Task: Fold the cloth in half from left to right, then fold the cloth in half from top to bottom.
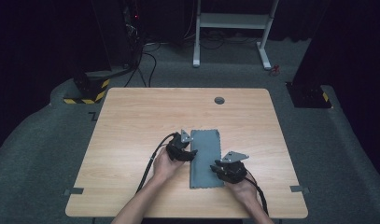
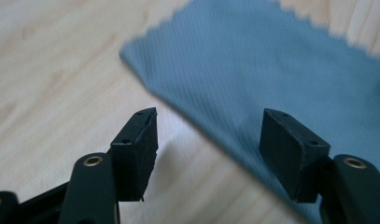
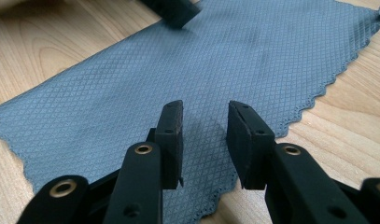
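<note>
Two grippers flank the flat cloth: left gripper gaping at its left edge, right gripper half-open over its near right, ready to fold.

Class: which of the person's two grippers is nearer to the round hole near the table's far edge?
Left. The left gripper sits at the cloth's left edge, farther up the table towards the hole; the right gripper is at the cloth's near right corner, farther away.
</note>
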A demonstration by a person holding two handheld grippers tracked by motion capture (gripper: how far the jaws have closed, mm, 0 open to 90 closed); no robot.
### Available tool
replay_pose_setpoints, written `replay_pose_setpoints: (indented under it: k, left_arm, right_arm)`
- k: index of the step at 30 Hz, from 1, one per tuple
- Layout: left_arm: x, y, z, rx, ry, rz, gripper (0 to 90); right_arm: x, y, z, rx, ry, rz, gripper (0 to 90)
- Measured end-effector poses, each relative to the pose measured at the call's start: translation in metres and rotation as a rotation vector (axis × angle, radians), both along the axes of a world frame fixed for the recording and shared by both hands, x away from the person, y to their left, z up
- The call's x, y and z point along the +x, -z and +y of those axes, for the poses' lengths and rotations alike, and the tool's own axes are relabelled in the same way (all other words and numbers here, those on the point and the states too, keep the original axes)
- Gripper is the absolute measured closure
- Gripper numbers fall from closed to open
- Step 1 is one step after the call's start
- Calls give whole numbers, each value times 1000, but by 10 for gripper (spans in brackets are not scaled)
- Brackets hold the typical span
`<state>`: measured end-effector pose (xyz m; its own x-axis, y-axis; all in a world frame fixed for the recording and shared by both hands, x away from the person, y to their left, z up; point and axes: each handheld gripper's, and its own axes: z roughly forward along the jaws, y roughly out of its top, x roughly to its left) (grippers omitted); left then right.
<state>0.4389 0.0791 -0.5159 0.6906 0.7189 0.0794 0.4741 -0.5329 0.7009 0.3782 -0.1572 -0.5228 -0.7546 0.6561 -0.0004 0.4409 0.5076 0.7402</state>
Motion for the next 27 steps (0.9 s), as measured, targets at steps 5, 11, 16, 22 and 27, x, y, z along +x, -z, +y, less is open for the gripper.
replay_pose_setpoints:
  k: [5,11,16,22,27]
  left_arm:
    - [1,2,13,-48,-44,29,370]
    - [-17,-2,14,-87,-29,32,373]
    - [-37,-1,7,-86,15,49,368]
    - [-47,5,9,-83,5,35,369]
    - [-51,5,13,-84,-4,32,371]
  right_arm:
    - [0,0,0,1,0,0,667]
    - [0,0,0,2,1,-1,661]
    - [0,0,0,1,-2,1,659]
    - [0,0,0,2,-3,2,657]
    - [-1,0,0,0,1,3,649]
